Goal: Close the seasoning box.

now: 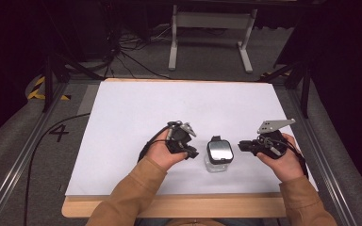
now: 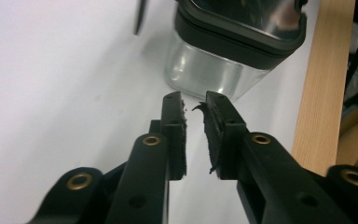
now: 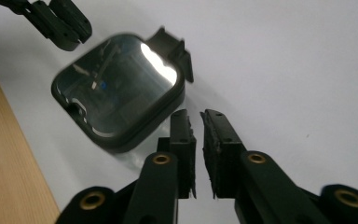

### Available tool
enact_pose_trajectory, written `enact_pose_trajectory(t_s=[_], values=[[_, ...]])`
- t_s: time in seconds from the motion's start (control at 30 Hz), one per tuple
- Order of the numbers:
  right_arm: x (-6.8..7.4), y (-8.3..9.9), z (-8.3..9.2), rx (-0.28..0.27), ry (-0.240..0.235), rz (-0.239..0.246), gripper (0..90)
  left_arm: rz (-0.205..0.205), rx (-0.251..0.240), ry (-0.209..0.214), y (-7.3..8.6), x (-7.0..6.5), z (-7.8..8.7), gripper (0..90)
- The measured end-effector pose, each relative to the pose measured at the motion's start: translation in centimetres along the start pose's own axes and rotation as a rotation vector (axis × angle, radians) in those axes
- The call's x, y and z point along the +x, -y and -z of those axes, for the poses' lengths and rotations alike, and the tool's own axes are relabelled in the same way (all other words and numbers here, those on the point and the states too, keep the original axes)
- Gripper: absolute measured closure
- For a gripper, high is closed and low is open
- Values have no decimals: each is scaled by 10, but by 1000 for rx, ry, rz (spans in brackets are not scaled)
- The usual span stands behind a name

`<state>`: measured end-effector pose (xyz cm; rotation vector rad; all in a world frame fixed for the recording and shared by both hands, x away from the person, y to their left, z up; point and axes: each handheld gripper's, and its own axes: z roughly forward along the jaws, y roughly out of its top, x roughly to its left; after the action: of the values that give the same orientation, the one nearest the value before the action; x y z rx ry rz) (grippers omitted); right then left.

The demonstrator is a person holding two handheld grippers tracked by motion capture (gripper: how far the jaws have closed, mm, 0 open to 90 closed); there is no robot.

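Observation:
A small clear jar [image 1: 218, 156] with a black-rimmed, glossy square lid [image 3: 116, 88] stands on the white sheet [image 1: 169, 103] near the table's front. A black latch sticks out from the lid's far side. My left gripper [image 1: 191, 152] sits just left of the jar, pointing at its glass wall [image 2: 209, 70]. Its jaws are nearly together with nothing between them [image 2: 193, 100]. My right gripper [image 1: 243, 146] is just right of the jar, its tips [image 3: 195, 114] beside the lid's edge, also drawn together on nothing. Neither gripper touches the jar.
The table's wooden front edge [image 1: 169, 207] runs close behind the jar. A white metal stand [image 1: 212, 28] and cables lie on the floor beyond the table. A black cable [image 1: 37, 141] runs along the left side.

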<state>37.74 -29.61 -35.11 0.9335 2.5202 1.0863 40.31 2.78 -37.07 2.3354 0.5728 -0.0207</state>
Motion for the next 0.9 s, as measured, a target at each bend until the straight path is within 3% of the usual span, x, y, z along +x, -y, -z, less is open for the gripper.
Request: enact_pose_trajectory(t_s=[0.13, 0.17, 0.3, 0.47, 0.67, 0.9], values=[[-4, -11, 9, -67, 21, -9, 724, 51, -57, -60, 13, 5, 28, 689], [-7, -14, 11, -78, 25, -14, 711, 51, -57, -60, 13, 5, 28, 676], [-16, -19, 14, -105, 44, -32, 684, 110, -79, -132, 31, 13, 52, 654], [-32, -21, 14, -98, 89, -49, 661, 161, -91, -192, 46, 22, 70, 644], [-48, -15, 14, -89, 125, -95, 621, 214, -85, -247, 59, 36, 79, 620], [-69, 5, 4, -59, 160, -174, 561, 249, -101, -278, 70, 53, 71, 560]])
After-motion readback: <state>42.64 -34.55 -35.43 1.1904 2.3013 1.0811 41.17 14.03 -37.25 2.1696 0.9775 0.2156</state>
